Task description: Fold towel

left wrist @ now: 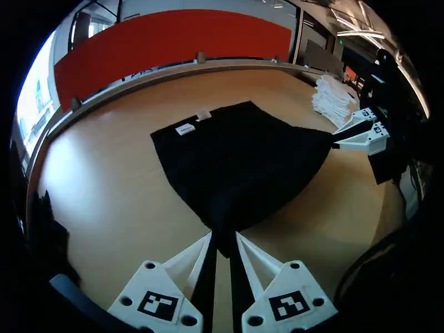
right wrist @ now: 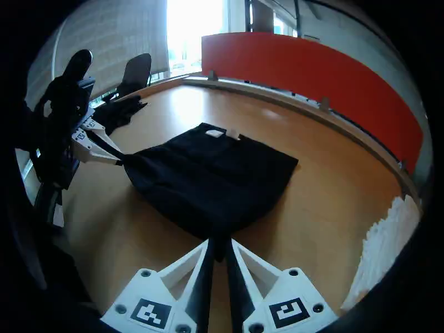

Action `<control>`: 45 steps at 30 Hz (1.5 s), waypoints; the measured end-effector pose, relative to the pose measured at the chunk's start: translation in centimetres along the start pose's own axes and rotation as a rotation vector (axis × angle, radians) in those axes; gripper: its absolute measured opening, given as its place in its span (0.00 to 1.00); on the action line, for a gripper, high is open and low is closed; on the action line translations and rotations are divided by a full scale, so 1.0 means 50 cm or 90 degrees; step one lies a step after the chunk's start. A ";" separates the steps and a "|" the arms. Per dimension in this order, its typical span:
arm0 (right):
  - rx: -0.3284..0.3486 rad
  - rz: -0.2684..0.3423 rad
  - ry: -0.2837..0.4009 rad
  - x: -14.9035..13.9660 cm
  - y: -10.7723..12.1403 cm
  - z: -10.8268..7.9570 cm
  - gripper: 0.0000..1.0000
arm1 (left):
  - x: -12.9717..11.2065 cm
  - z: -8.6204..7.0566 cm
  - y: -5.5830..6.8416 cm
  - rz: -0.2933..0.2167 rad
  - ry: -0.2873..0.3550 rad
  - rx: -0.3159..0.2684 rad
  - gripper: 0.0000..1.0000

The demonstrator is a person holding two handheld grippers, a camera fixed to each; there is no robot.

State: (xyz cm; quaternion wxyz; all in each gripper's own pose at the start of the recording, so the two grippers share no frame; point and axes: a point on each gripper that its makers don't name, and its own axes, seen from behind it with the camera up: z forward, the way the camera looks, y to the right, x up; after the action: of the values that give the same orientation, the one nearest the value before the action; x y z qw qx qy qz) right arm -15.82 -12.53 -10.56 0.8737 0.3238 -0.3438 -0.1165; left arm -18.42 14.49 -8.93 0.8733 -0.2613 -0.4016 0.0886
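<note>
Pinching black towel at two corners over wooden table.
Holding left gripper nearly shut on near corner of cloth, both fingers pressing fabric between them; clamping right gripper likewise on its own corner, jaws narrowed to a slit with fabric caught inside. Hanging taut between the two grippers along one edge, with remaining cloth lying spread on tabletop and small white tags lying at far edge. Showing right gripper at right of left gripper view and left gripper at left of right gripper view, each pinching a towel corner. Standing behind table, red partition; resting on table well apart from towel, stack of white folded towels.
</note>
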 end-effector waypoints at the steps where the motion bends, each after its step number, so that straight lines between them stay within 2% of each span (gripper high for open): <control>1: -0.001 0.000 0.003 0.006 0.001 -0.004 0.14 | 0.006 -0.006 0.001 -0.001 0.003 0.000 0.14; 11: -0.011 -0.012 0.017 0.044 0.006 -0.048 0.14 | 0.056 -0.055 0.008 -0.005 0.028 0.000 0.14; 20: -0.013 -0.006 0.020 0.063 0.007 -0.073 0.14 | 0.082 -0.091 0.015 -0.012 0.035 0.000 0.14; 45: -0.004 -0.007 0.050 0.131 -0.008 -0.148 0.14 | 0.130 -0.171 0.017 -0.041 0.050 -0.003 0.14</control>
State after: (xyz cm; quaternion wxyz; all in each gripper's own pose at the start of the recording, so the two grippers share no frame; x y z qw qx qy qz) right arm -5.98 -12.06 -11.48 0.8869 0.3269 -0.3074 -0.1096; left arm -7.68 14.32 -9.73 0.8900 -0.2536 -0.3757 0.0493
